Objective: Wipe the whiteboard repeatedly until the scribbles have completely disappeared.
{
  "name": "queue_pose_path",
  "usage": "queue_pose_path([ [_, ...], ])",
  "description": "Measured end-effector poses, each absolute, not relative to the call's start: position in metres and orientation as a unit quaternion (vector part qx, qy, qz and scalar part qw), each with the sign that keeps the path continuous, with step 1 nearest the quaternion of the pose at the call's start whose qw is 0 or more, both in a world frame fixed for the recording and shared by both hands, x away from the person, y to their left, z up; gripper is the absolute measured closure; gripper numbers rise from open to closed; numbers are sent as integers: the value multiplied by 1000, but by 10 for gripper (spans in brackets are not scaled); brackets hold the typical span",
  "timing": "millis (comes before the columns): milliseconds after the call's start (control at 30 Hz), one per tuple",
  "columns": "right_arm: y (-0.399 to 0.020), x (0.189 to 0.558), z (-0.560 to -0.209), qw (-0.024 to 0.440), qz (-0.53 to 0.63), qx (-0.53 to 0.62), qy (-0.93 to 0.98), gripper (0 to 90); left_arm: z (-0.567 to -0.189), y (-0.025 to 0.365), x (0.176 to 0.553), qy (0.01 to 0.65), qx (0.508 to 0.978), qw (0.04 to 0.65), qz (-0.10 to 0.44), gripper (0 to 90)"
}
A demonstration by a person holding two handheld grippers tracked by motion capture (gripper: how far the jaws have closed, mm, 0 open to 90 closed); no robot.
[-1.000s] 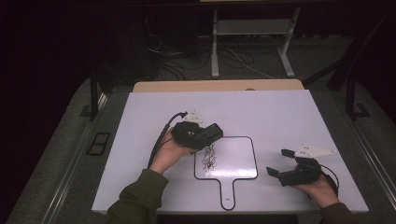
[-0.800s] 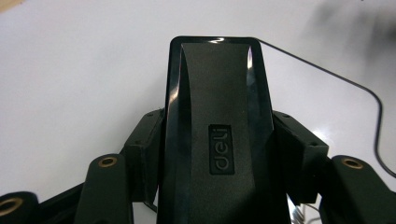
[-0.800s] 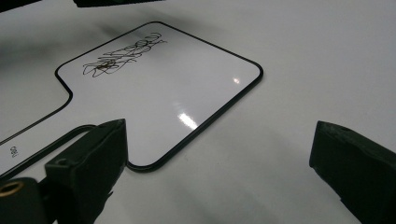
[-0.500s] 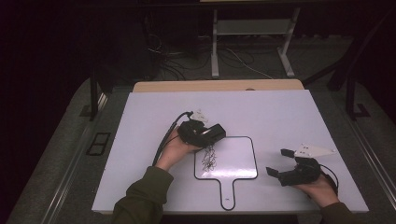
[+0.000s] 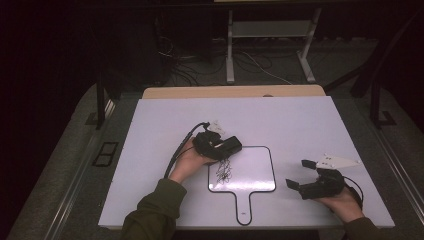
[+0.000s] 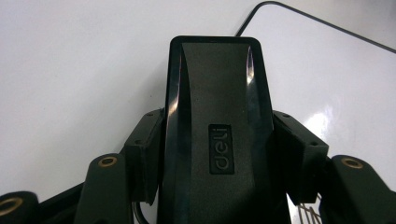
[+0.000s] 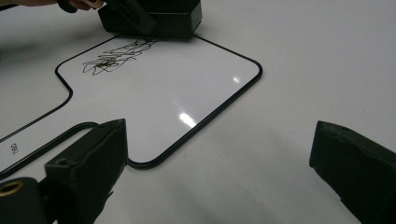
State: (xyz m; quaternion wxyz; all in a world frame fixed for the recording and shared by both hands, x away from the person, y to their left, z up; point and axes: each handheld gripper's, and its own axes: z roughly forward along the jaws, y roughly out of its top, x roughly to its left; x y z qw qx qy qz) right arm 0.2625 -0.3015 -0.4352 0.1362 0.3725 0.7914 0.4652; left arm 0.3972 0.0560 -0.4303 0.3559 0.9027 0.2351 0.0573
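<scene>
The black eraser (image 6: 217, 140), pinched between the jaws of the left gripper (image 5: 220, 146), sits at the top-left corner of the small handled whiteboard (image 5: 250, 172), just above the black scribble (image 5: 223, 172). The board's right half is bare. The right gripper (image 5: 312, 182), jaws spread and empty, rests beside the board's right edge on the white counter (image 5: 300, 120).

The room around the white table (image 5: 300, 125) is dark. Glare spots shine on the whiteboard (image 7: 187, 119). The nearest jaws look soft, perhaps out of focus; shadows beside the whiteboard are faint.
</scene>
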Motion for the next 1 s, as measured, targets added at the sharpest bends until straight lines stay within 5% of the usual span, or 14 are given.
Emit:
queue_pose_path([
  [1000,-304,262,-434,138,466,374,790,34,-438,55,378,215,910,347,65,393],
])
